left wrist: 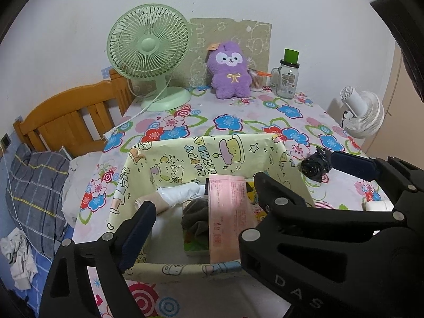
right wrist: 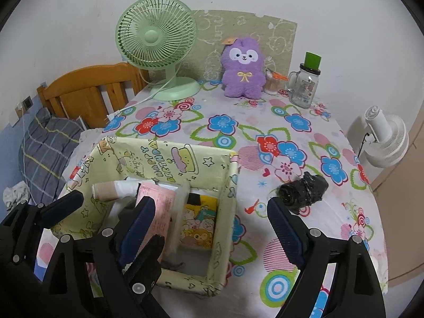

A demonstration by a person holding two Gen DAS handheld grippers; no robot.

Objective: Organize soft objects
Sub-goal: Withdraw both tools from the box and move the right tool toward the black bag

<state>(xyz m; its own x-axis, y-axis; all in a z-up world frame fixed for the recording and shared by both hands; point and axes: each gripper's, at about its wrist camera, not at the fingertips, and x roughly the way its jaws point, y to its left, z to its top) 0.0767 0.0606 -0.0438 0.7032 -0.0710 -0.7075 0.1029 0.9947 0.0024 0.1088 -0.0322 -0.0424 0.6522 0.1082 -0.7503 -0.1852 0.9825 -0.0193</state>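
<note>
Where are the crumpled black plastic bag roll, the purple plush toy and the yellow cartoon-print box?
crumpled black plastic bag roll (right wrist: 302, 192): right wrist view, middle of the roll.
purple plush toy (right wrist: 243, 76): right wrist view, on its belly bow.
yellow cartoon-print box (left wrist: 201, 156): left wrist view, inner far wall.

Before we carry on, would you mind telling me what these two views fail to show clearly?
- Box floor: left wrist view, covered by the pink packet, white roll and a gripper finger.
- Dark cloth in the box: mostly behind the pink packet, so what it is stays unclear.
- Black bundle: right wrist view, crumpled wrap hides its contents.
- Jar label: too small to read.
</note>
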